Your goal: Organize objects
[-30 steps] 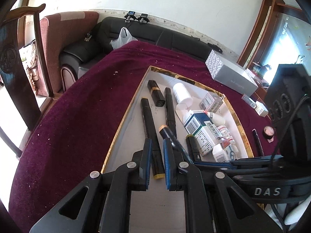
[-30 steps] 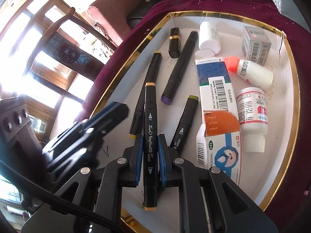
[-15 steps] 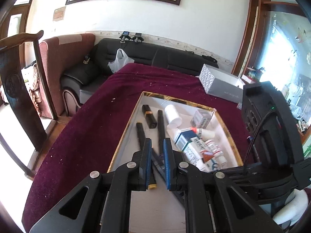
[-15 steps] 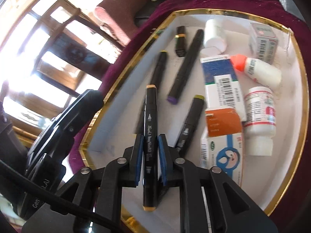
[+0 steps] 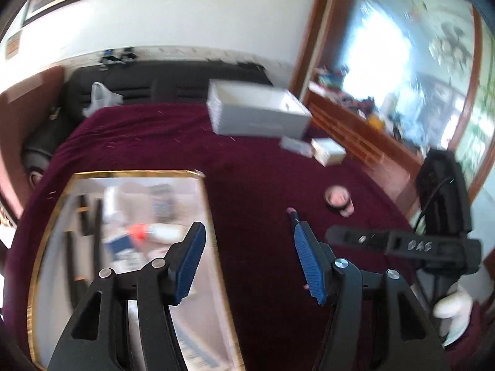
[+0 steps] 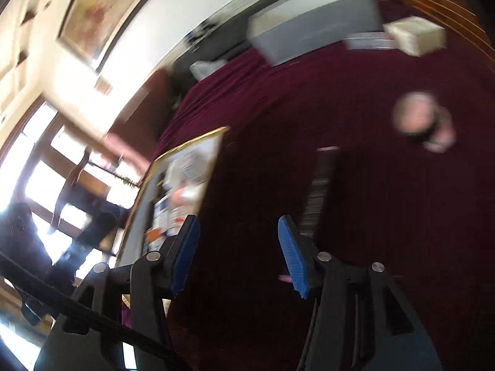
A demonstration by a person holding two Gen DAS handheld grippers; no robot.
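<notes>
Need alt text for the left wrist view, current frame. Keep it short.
Motion-blurred fisheye view: the left gripper, jaws wide open and empty, hangs over a maroon tablecloth beside a gold-rimmed tray of blurred items. A dark marker lies on the cloth ahead, near a small round pink object; a grey box sits farther back.

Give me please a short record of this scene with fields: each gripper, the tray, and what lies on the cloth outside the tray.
left gripper: open, empty, above the tray's right edge
right gripper: open, empty, over the cloth
tray: white, gold rim, holds markers and boxes; blurred
cloth: dark red, covers the table
marker: dark, lies on the cloth right of the tray, ahead of the right gripper
round item: pinkish, beyond the marker; too blurred to name
grey box: at the far side
small boxes: right of the grey box
</notes>
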